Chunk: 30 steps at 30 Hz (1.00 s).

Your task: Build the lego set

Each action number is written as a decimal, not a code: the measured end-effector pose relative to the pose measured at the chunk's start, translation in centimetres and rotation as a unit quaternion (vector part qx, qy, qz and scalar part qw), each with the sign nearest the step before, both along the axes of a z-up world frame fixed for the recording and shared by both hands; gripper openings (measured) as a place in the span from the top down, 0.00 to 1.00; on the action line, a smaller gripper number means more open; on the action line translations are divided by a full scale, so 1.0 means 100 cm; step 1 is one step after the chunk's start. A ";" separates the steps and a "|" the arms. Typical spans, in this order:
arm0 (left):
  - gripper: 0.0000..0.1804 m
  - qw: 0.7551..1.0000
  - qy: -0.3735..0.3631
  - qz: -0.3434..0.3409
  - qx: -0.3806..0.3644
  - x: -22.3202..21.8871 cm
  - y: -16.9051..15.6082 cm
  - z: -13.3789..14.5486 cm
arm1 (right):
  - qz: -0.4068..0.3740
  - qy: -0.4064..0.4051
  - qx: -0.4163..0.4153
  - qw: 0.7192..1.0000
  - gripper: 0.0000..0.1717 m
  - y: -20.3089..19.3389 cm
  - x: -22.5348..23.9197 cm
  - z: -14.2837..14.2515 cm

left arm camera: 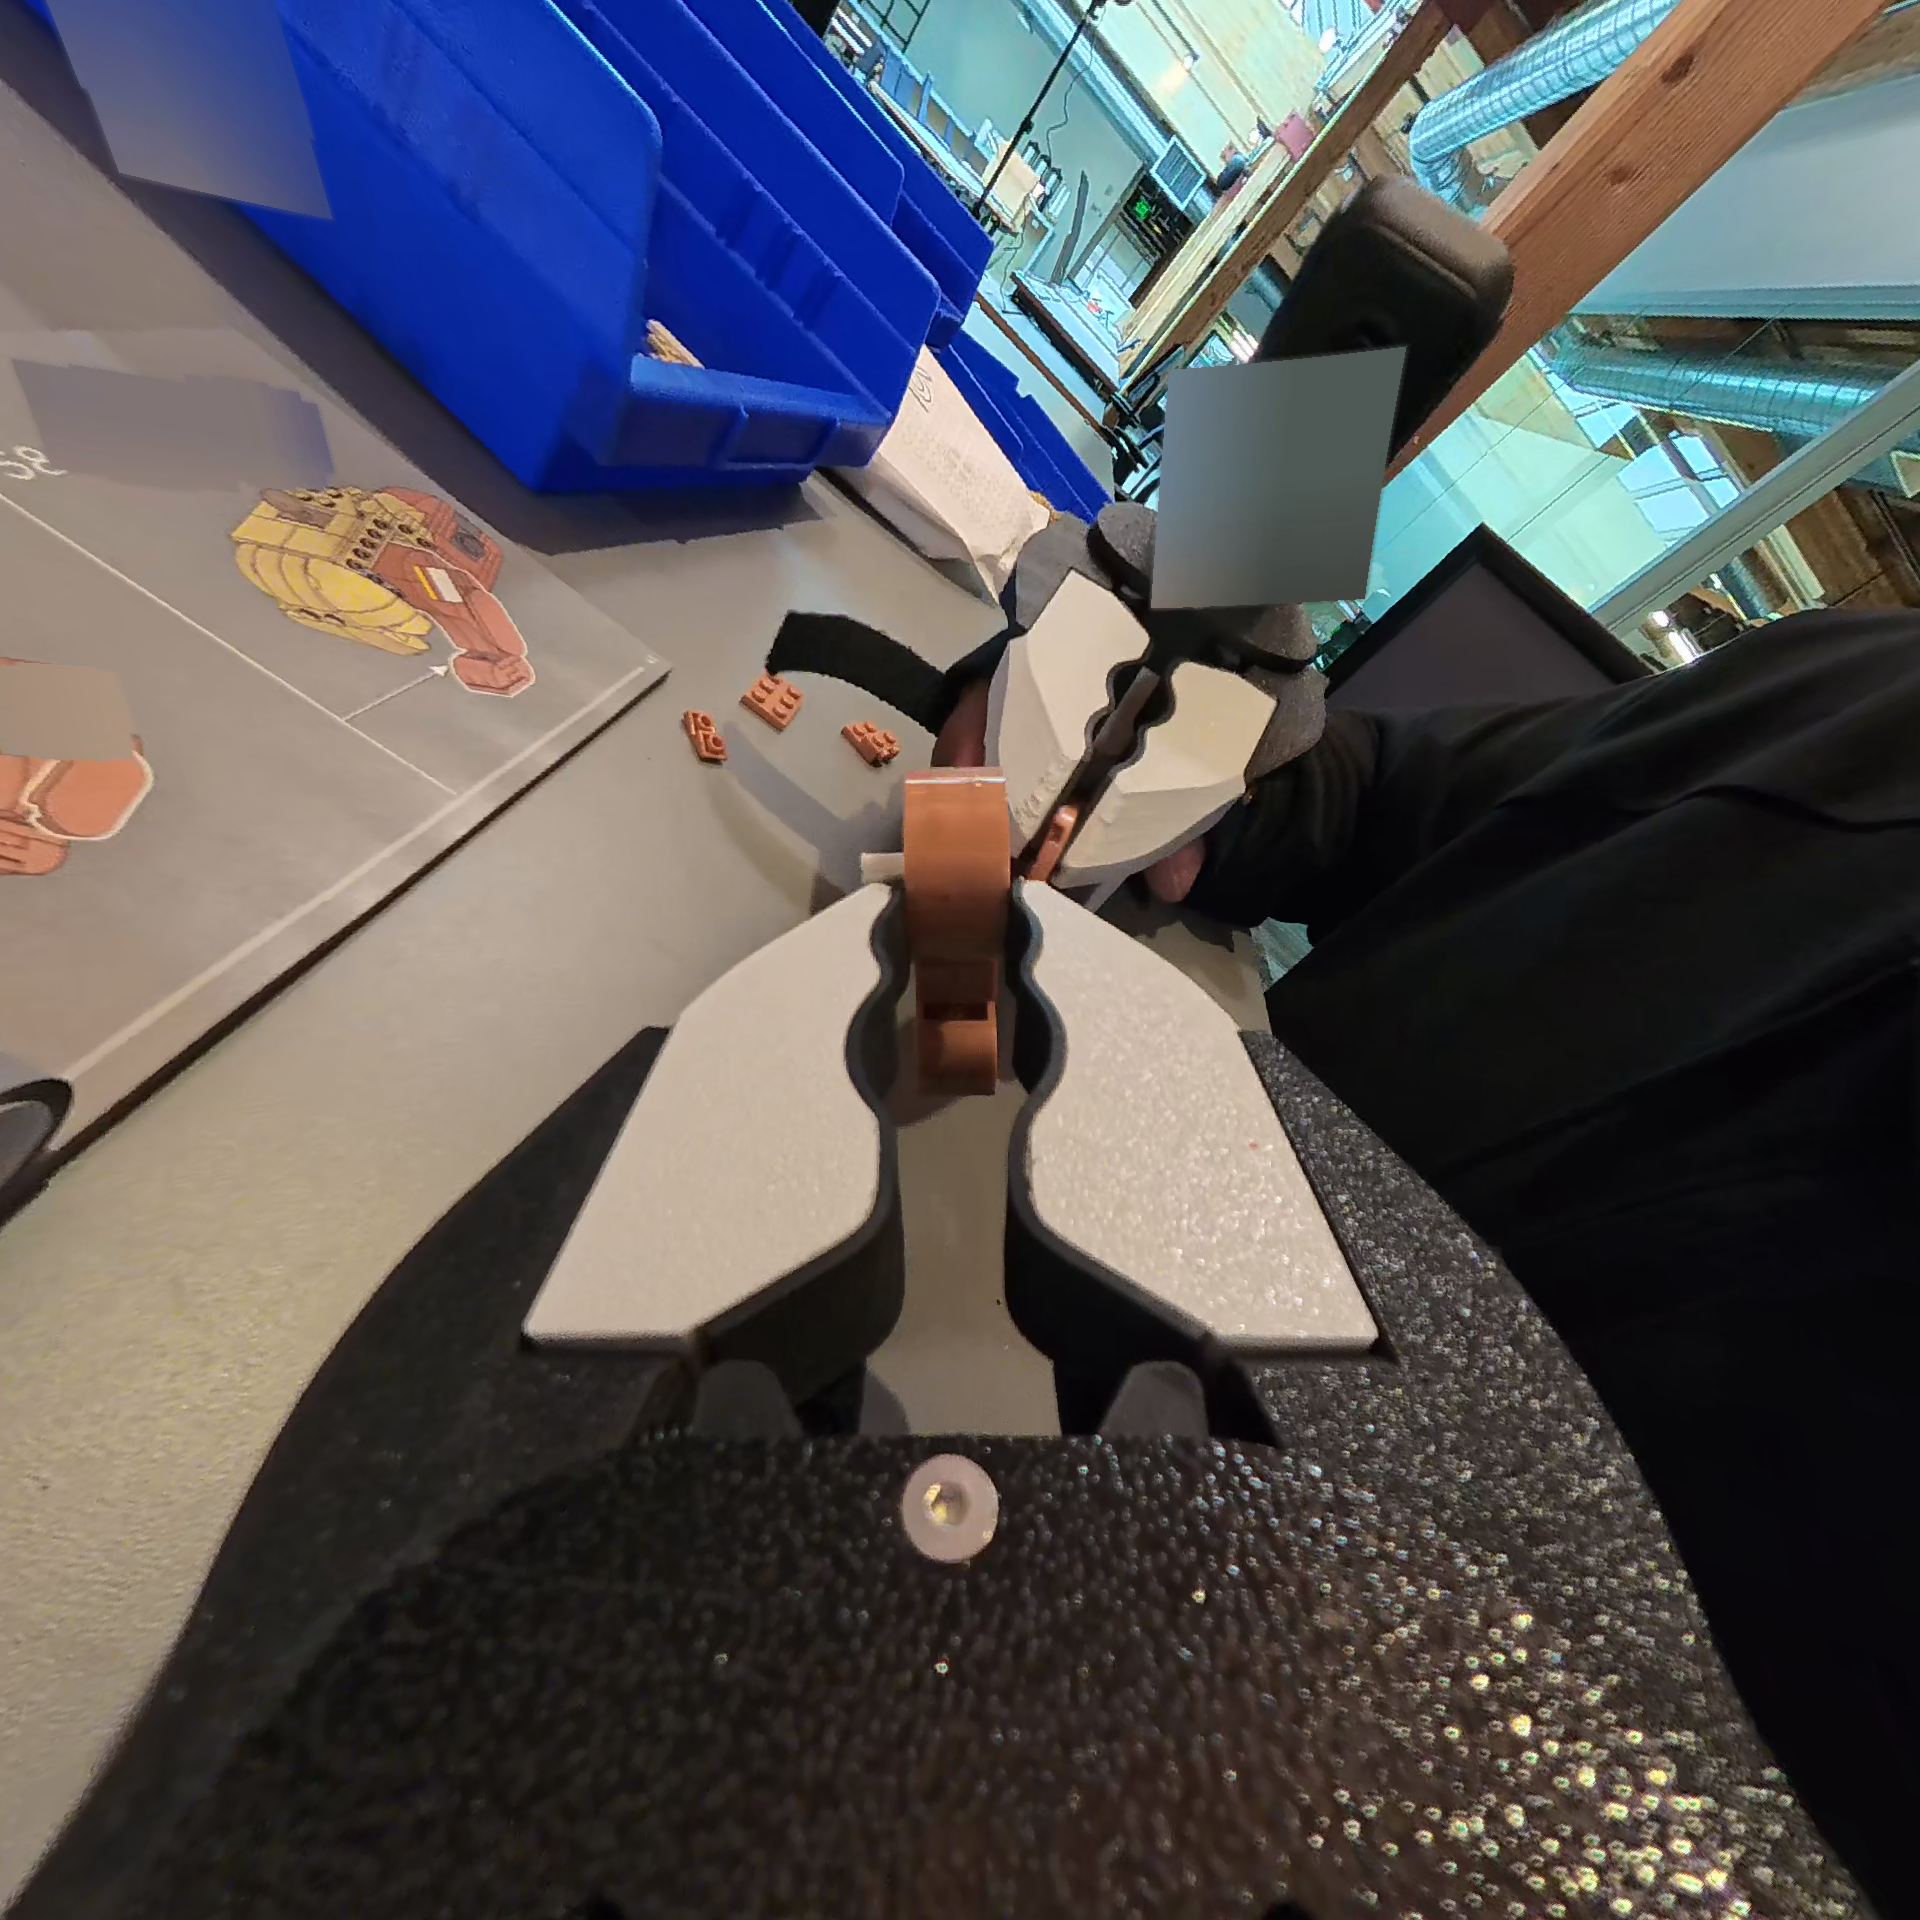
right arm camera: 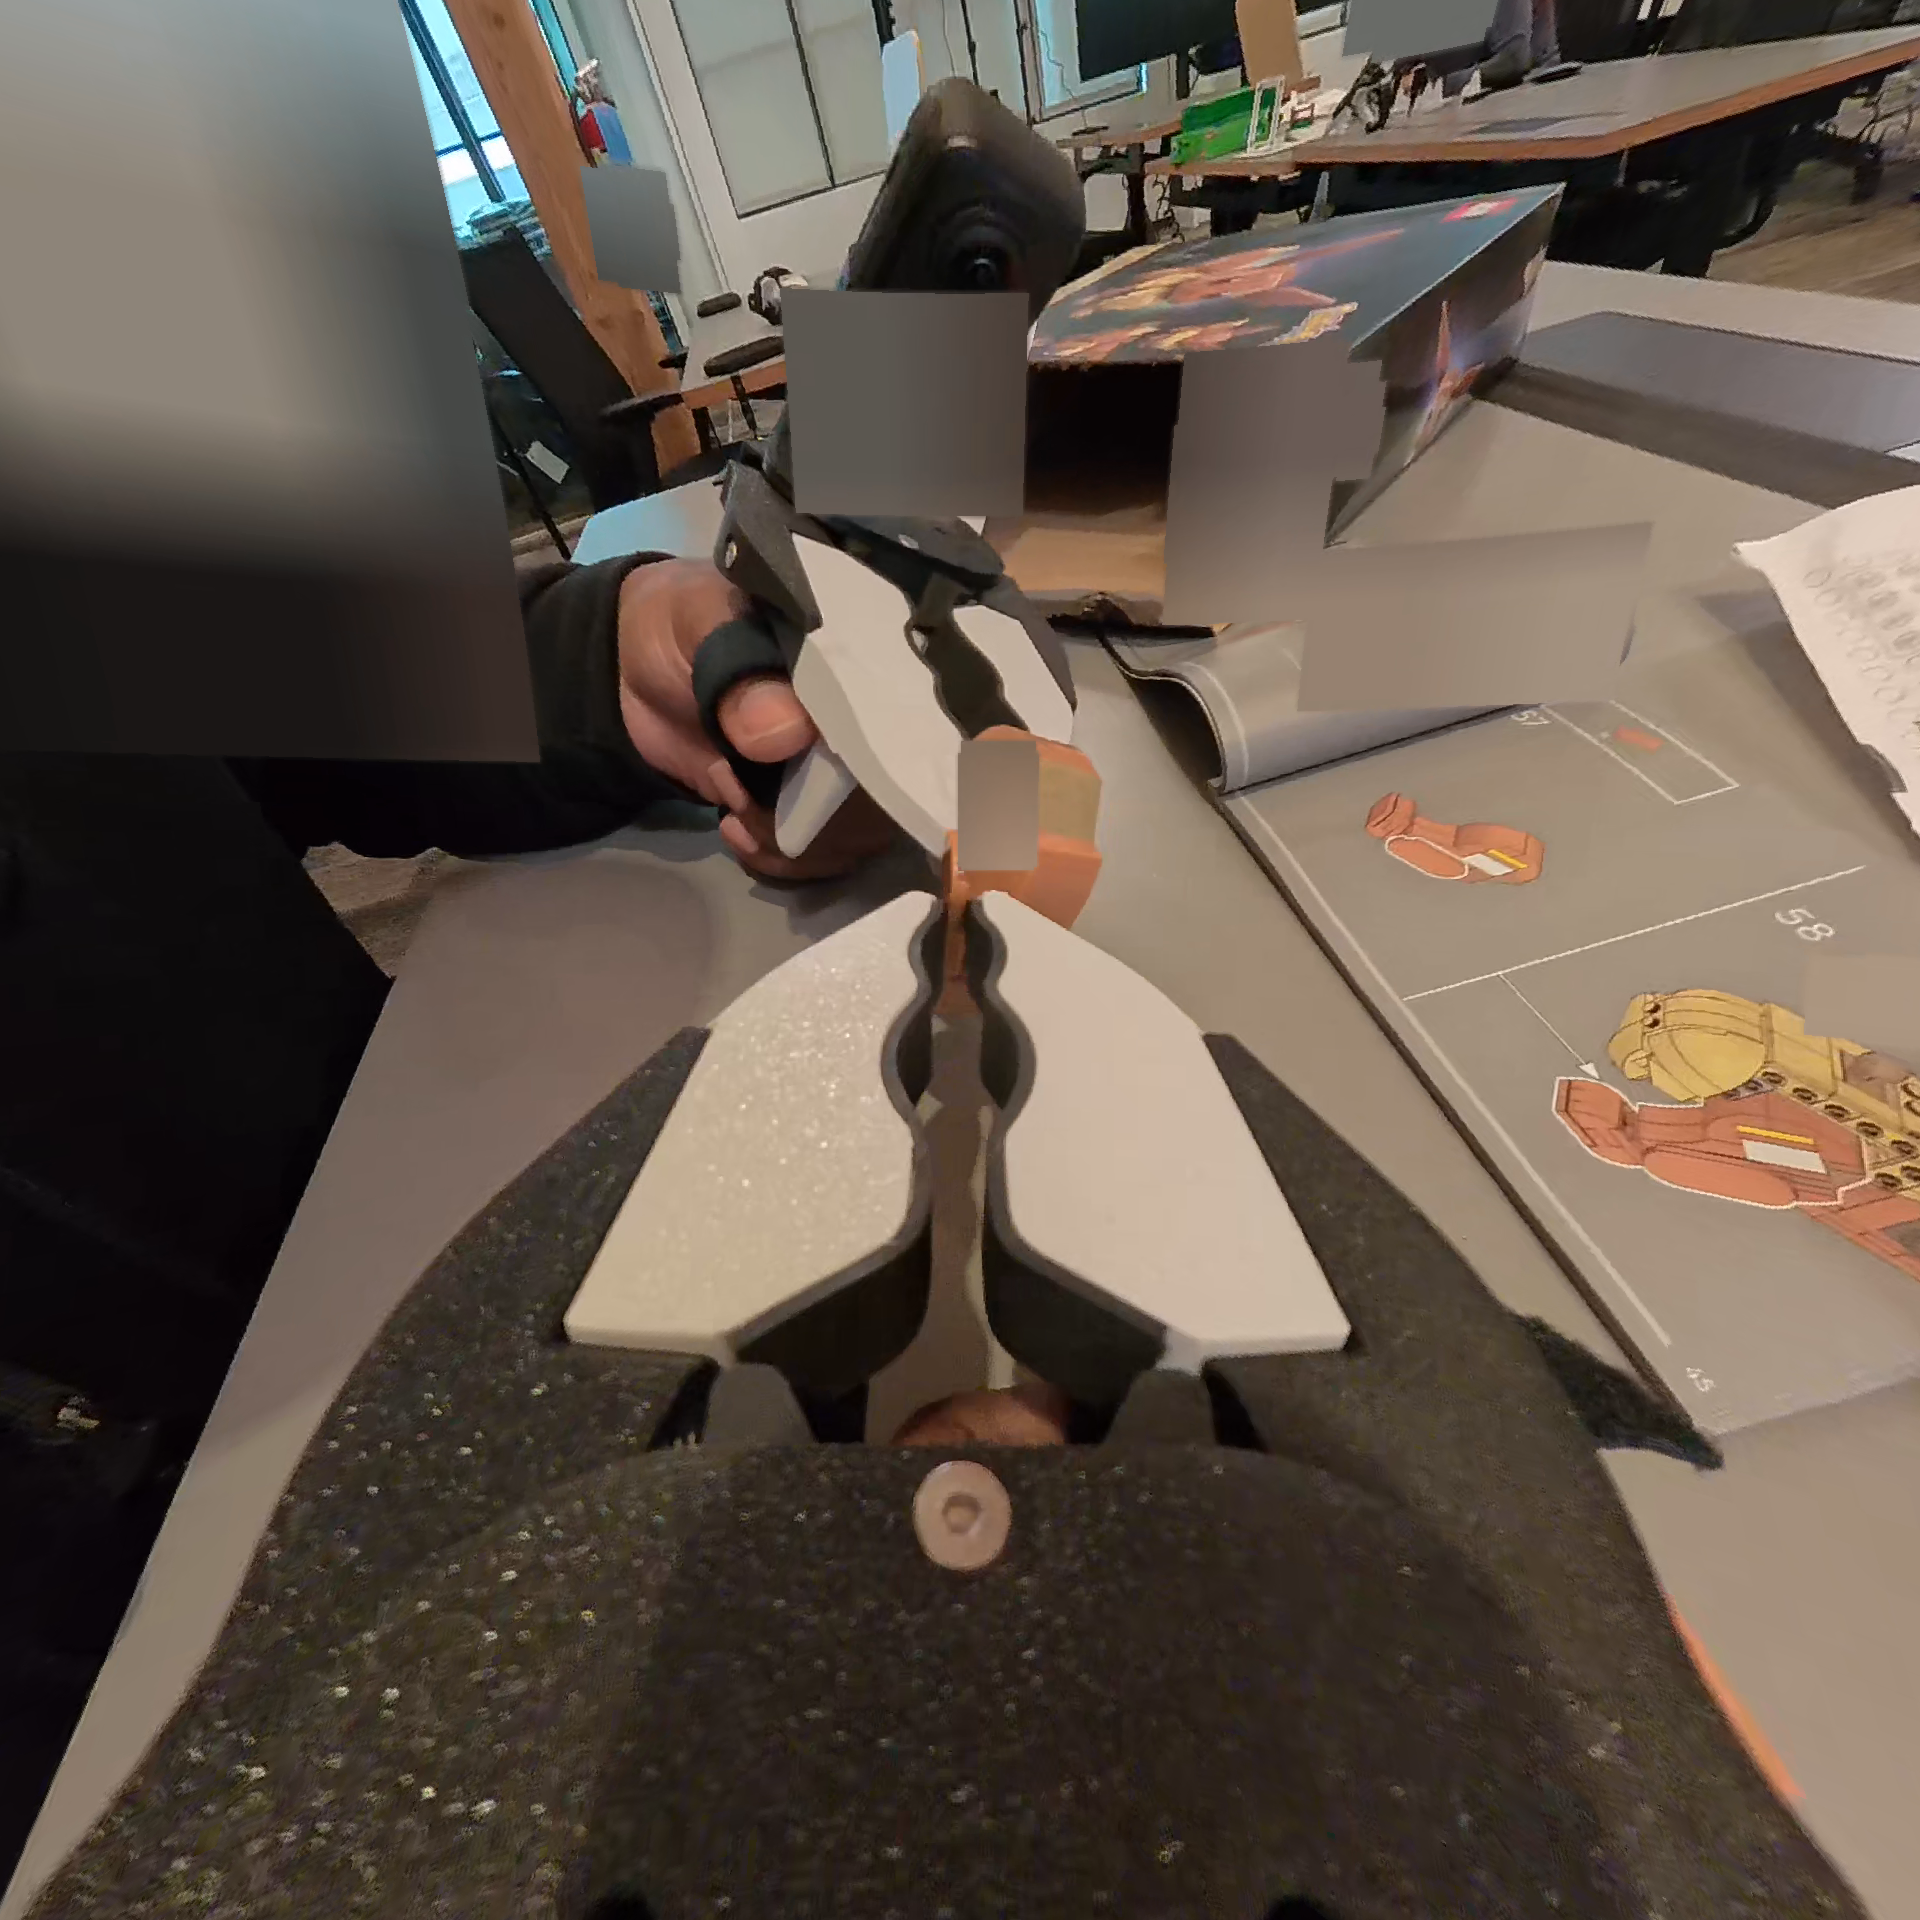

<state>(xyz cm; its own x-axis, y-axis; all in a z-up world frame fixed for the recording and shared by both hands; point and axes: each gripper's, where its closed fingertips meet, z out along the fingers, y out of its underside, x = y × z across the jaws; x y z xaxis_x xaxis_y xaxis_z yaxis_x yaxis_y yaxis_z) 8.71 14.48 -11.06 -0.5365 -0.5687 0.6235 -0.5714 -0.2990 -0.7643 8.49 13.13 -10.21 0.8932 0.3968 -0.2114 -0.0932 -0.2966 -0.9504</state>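
A brown brick assembly (left arm camera: 954,883) is clamped upright between the left gripper (left arm camera: 954,904) pads, steadied above the grey table (left arm camera: 416,987). Against its right side, a thin brown plate (right arm camera: 958,935) is pinched edge-on by the right gripper (right arm camera: 958,914). Beyond the assembly, three loose brown plates (left arm camera: 774,701) are seen lying beside the open instruction booklet (left arm camera: 260,727).

Daylight is coming through tall windows (right arm camera: 790,94). A wooden beam (left arm camera: 1621,208) is crossing above, and long desks (right arm camera: 1558,114) are standing behind.

glossy brown plastic brick assembly (left arm camera: 954,862); matt grey table (left arm camera: 416,1039); smooth blue plastic bins (left arm camera: 582,260); paper booklet (left arm camera: 260,727).
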 end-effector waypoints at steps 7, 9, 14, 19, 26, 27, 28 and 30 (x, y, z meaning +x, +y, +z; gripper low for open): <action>0.91 1.000 0.012 0.009 -0.015 0.002 0.002 0.000 | -0.049 0.005 -0.017 0.999 0.97 0.005 0.006 -0.001; 0.91 0.999 0.020 0.011 -0.023 0.002 0.001 -0.001 | -0.062 0.008 -0.025 0.998 0.96 0.006 0.008 -0.002; 0.91 0.999 0.025 0.018 -0.025 0.003 0.002 -0.002 | -0.083 0.006 -0.036 0.996 0.96 0.007 0.009 -0.003; 0.91 0.999 0.026 0.019 -0.027 0.003 0.003 -0.002 | -0.100 -0.014 -0.037 0.994 0.96 0.008 0.010 -0.004; 0.91 0.999 0.026 0.018 -0.026 0.003 0.001 -0.002 | -0.122 -0.027 -0.049 0.991 0.86 0.009 0.014 -0.009; 0.91 0.999 0.027 0.019 -0.026 0.003 0.001 -0.002 | -0.124 -0.027 -0.049 0.991 0.86 0.009 0.014 -0.009; 0.91 0.999 0.027 0.019 -0.026 0.003 0.002 -0.002 | -0.126 -0.027 -0.049 0.990 0.85 0.010 0.014 -0.009; 0.91 0.999 0.026 0.019 -0.027 0.003 0.002 -0.002 | -0.127 -0.029 -0.049 0.990 0.85 0.010 0.014 -0.009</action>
<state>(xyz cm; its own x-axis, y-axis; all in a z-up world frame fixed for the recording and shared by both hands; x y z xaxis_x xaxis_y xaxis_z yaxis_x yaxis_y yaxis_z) 9.03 14.65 -11.26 -0.4813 -0.5529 0.6802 -0.5974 -0.3609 -0.7161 9.87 14.11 -11.14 0.9731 0.1389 -0.1838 -0.1231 -0.3608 -0.9245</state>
